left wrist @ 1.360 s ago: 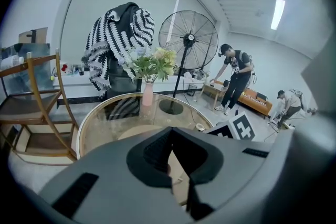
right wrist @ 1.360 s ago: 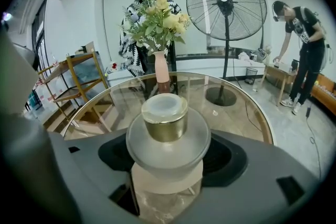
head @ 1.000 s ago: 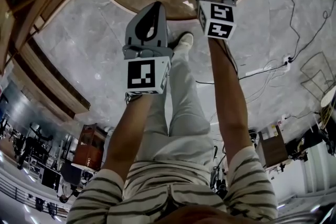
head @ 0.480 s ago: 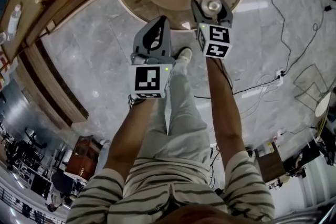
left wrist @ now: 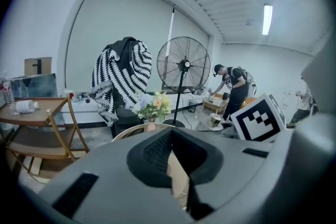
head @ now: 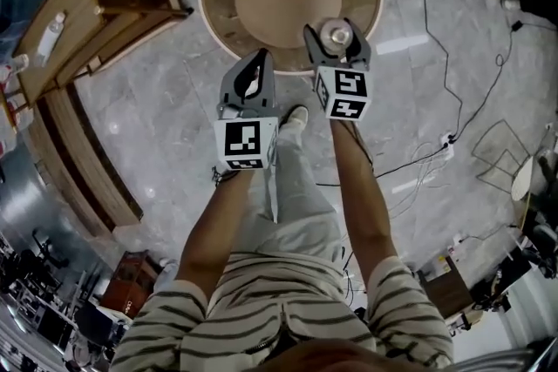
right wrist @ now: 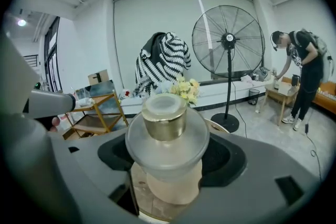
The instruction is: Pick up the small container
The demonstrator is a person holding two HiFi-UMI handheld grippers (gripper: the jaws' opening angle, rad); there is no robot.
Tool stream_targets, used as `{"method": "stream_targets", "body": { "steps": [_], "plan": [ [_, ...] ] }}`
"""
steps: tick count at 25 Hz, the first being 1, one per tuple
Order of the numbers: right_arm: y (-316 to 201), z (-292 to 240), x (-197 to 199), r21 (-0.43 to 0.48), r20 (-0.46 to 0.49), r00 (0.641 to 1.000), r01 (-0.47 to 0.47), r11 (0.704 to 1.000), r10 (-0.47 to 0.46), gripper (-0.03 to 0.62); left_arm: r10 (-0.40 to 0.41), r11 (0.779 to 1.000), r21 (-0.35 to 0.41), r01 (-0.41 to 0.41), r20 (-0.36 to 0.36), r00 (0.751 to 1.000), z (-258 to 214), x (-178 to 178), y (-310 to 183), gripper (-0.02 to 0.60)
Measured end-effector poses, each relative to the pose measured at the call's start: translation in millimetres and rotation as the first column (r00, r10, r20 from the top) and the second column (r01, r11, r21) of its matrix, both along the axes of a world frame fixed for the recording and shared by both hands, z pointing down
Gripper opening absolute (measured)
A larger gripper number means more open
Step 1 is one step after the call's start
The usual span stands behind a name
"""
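Head view, looking steeply down: the right hand-held gripper (head: 336, 41) is pinched on the small container (head: 336, 34), 1 jaw on each side of it. Seen from above, the container sits over the near rim of the round tabletop (head: 288, 0). The right gripper view shows it upright between the 2 jaws: a frosted jar with a wide shoulder, a gold collar and a pale frosted lid. The jaws stand wide to take its body, and the beige tabletop shows beneath it. Whether its base is clear of that surface I cannot tell for certain.

The left hand-held gripper (head: 257, 61) hangs beside the right one, nearer the person and over the grey marble floor (head: 157, 100), short of the tabletop's rim. Its jaws are pressed together with nothing between them. The left gripper view shows only a narrow slit in the dark recess.

A wooden shelf unit (head: 87, 13) stands to the left of the tabletop, and cables (head: 436, 135) trail over the floor to the right. Beyond the container, the right gripper view takes in a bunch of flowers (right wrist: 185, 89), a black-and-white striped garment (right wrist: 163, 63), a standing fan (right wrist: 227, 39) and a person (right wrist: 302, 73) bent over a small table at the far right.
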State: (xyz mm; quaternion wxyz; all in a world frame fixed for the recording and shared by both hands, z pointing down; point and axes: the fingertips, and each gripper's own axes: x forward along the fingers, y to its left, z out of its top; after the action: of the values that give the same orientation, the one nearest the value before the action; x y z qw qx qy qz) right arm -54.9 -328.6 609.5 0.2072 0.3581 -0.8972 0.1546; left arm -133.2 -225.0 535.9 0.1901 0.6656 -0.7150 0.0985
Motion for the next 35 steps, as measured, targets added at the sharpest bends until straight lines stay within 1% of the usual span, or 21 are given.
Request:
{"method": "stream_targets", "body": {
  "steps": [3, 8, 14, 18, 20, 24, 29, 32, 35],
  "plan": [
    [8.2, -29.8, 0.8, 0.010, 0.014, 1.000, -0.001, 1.000, 0.001, 0.345, -0.002, 1.000, 0.008, 0.002, 0.004, 1.000, -19.3, 0.8, 6.7, 0.002],
    [14.4, -63.4, 10.7, 0.031, 0.024, 1.000, -0.003, 1.000, 0.002, 0.345, 0.012, 1.000, 0.028, -0.012, 0.013, 1.000, -43.2, 10.2, 4.7, 0.002],
    [20.5, -111.6, 9.6, 0.057, 0.045, 0.999, -0.007, 0.998, 0.004, 0.345, 0.024, 0.998, 0.055, -0.025, 0.031, 0.999, -81.6, 7.6, 4.1, 0.002],
    [38.3, -141.3, 17.6, 0.042, 0.067, 0.998, -0.012, 0.999, 0.009, 0.345, 0.037, 0.998, 0.055, -0.038, 0.024, 0.999, -103.5, 15.0, 16.7, 0.002],
    [43.3, -158.2, 19.7, 0.047, 0.071, 0.997, -0.010, 0.999, 0.007, 0.345, 0.046, 0.997, 0.054, -0.048, 0.032, 0.998, -113.5, 16.7, 19.1, 0.002],
    [41.3, -200.0, 12.1, 0.090, 0.101, 0.995, -0.006, 0.996, -0.003, 0.345, 0.057, 0.994, 0.085, -0.062, 0.056, 0.997, -144.8, 9.0, 11.5, 0.002],
    [49.9, -246.5, 19.3, 0.118, 0.119, 0.993, -0.007, 0.993, -0.008, 0.345, 0.067, 0.987, 0.144, -0.076, 0.069, 0.995, -190.0, 15.6, 12.0, 0.002],
    [57.1, -267.9, 20.0, 0.129, 0.133, 0.991, -0.012, 0.992, -0.005, 0.345, 0.072, 0.984, 0.155, -0.083, 0.071, 0.995, -210.1, 15.4, 18.5, 0.002],
    [66.3, -285.6, 20.3, 0.152, 0.135, 0.991, 0.001, 0.988, -0.022, 0.345, 0.074, 0.982, 0.168, -0.085, 0.070, 0.995, -223.3, 14.8, 26.7, 0.002]
  ]
}}
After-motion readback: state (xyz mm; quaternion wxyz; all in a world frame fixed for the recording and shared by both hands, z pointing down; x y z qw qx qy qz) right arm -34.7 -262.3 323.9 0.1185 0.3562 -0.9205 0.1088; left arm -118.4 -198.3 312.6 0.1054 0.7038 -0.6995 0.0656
